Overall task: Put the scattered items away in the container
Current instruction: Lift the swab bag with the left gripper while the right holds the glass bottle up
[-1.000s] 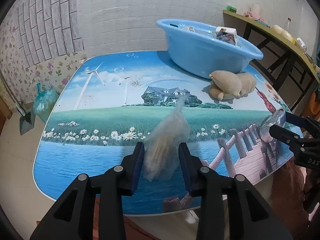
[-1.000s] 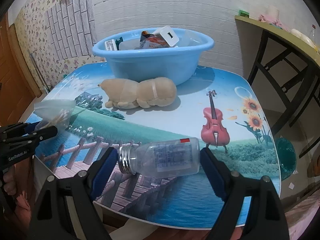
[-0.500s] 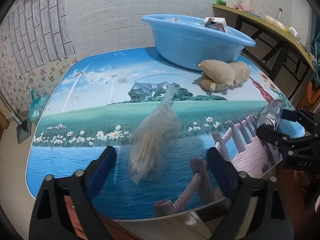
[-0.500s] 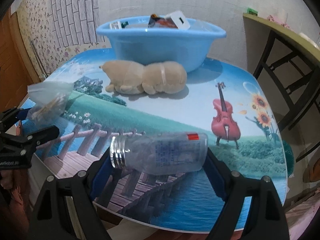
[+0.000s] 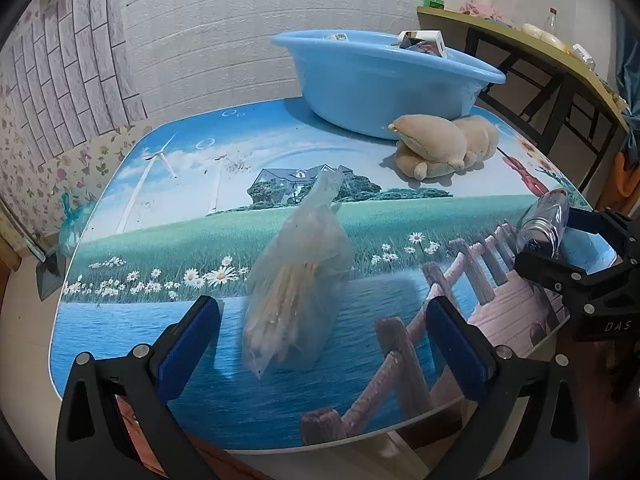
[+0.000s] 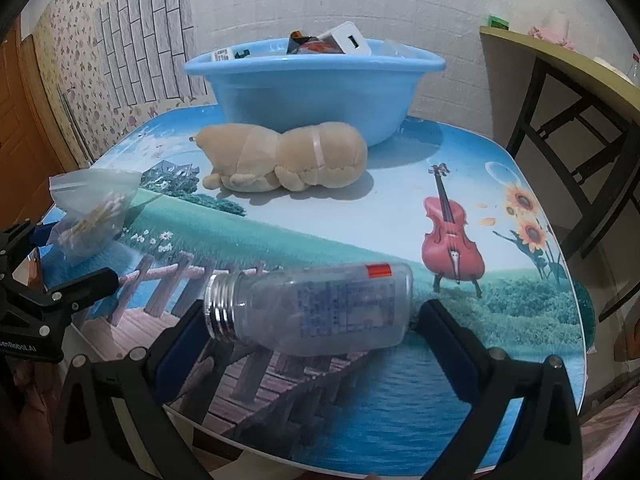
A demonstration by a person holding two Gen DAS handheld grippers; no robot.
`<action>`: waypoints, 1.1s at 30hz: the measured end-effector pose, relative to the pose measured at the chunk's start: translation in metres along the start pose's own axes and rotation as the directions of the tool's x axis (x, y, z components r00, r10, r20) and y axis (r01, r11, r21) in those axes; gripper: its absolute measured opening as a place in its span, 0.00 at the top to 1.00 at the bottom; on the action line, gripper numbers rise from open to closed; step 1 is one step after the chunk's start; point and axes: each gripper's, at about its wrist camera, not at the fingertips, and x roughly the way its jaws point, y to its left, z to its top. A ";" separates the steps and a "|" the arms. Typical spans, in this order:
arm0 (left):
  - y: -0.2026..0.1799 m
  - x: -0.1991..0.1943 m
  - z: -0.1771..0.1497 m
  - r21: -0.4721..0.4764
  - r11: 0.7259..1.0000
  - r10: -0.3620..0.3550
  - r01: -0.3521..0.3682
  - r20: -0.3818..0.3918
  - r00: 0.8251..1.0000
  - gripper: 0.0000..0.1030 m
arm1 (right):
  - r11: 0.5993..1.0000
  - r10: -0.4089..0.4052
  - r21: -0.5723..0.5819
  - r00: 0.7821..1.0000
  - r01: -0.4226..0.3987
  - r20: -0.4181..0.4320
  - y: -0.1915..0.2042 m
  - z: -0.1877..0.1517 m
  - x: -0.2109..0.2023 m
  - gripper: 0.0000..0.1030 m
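Printed landscape table (image 5: 168, 216) carries blue basin (image 5: 376, 88), plush toy (image 5: 440, 146), plastic bag (image 5: 296, 280), clear bottle (image 6: 320, 308).

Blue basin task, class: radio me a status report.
Both claws opening, left claw around bag, right claw around bottle. Plush toy fronts basin.

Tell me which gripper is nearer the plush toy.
Right, though neither is close. The right gripper, opening around the clear bottle, faces the plush toy across the table. The left gripper, opening around the plastic bag, sits farther off.
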 end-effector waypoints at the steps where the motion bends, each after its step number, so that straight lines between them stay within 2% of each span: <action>1: 0.000 0.000 0.000 0.000 1.000 0.000 0.000 0.001 1.000 0.00 | 1.000 0.000 -0.001 1.000 0.000 0.002 0.000 0.000 0.000 0.00; 14: 0.000 -0.001 0.000 0.001 1.000 0.000 0.000 0.005 1.000 0.01 | 1.000 -0.001 -0.003 1.000 0.001 -0.001 0.001 0.000 0.001 0.00; 16: 0.000 -0.003 -0.001 -0.001 1.000 -0.005 0.005 0.016 1.000 0.07 | 1.000 -0.001 -0.003 1.000 0.001 -0.007 0.001 0.000 0.000 0.00; 18: -0.001 -0.006 -0.002 0.002 1.000 -0.010 0.010 0.029 1.000 0.23 | 1.000 0.001 -0.006 1.000 -0.001 -0.010 0.001 0.000 -0.001 0.02; 19: -0.001 -0.007 -0.002 0.005 1.000 -0.014 0.014 0.036 0.999 0.27 | 1.000 0.004 -0.009 1.000 -0.004 -0.009 0.002 -0.001 -0.002 0.04; 21: -0.002 -0.009 -0.001 0.010 1.000 -0.018 0.018 0.043 0.999 0.44 | 1.000 0.011 -0.019 1.000 -0.012 -0.010 0.004 0.000 -0.003 0.08; 22: -0.002 -0.009 -0.001 0.014 1.000 -0.018 0.017 0.047 0.999 0.49 | 1.000 0.017 -0.025 1.000 -0.017 -0.012 0.006 0.000 -0.004 0.10; 24: -0.003 -0.010 -0.001 0.018 1.000 -0.019 0.018 0.052 0.998 0.71 | 0.999 0.014 -0.036 1.000 -0.014 -0.009 0.008 0.000 -0.005 0.12; 27: -0.002 -0.011 -0.001 0.014 0.999 -0.037 0.036 0.053 0.998 0.77 | 0.999 0.013 -0.035 1.000 -0.013 0.005 0.008 0.001 -0.008 0.17; 33: 0.000 -0.019 0.004 0.001 0.999 -0.034 0.034 0.065 0.997 0.79 | 0.999 0.044 -0.010 0.998 -0.044 0.047 0.003 0.005 -0.020 0.17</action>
